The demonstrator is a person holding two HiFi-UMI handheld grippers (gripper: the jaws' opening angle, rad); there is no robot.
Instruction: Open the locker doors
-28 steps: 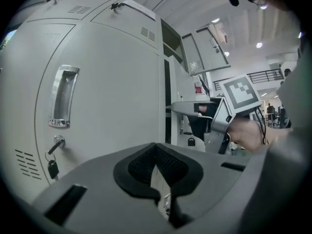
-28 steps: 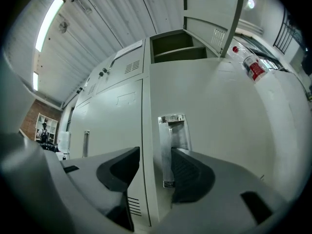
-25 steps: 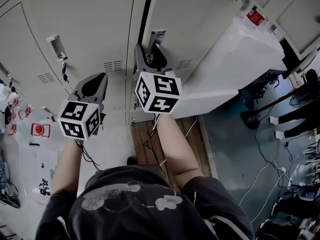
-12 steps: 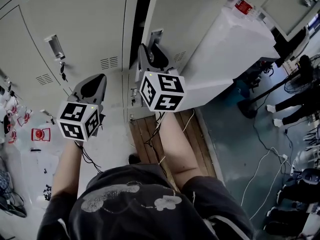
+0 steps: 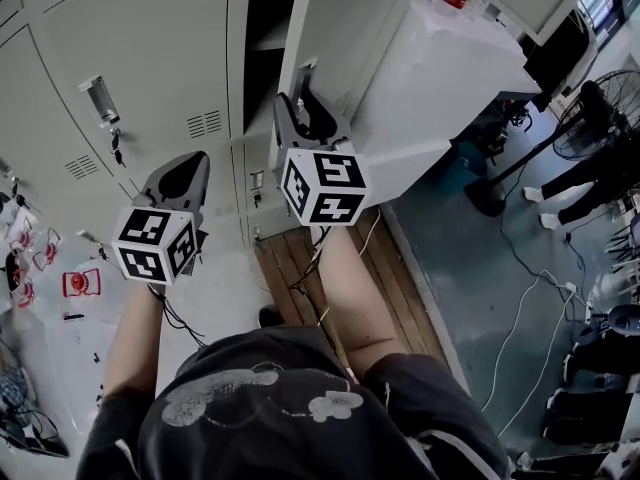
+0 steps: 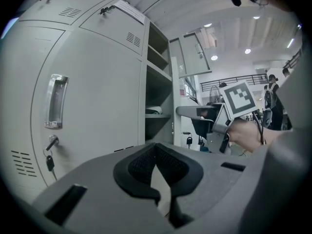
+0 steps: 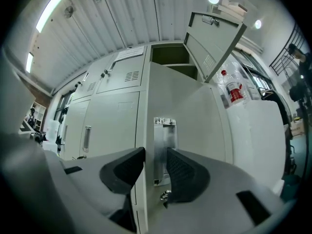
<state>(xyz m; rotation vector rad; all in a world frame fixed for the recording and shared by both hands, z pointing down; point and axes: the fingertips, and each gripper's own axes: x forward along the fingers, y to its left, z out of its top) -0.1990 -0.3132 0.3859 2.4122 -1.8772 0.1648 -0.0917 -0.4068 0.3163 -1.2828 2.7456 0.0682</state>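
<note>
The person's two forearms reach up from 6 o'clock in the head view, each carrying a marker cube. The left hand-held gripper hangs free at 9 o'clock of the other, its jaws resting together at the tips with nothing between them. It faces a closed locker panel with a metal pull and a key hanging just below it. The right hand-held gripper is at the free edge of the locker door. Its jaws have just been easing a little wider, and the door's edge and handle plate stand between them, one pad on each side and pressed to the metal. That door stands swung out from the cabinet, and a dark open compartment shows at 11 o'clock of the gripper. Higher up, toward 1 o'clock in the right gripper view, an upper door also hangs open. Past the door, at 2 o'clock, a white cabinet carries a bottle with a red label.
</note>
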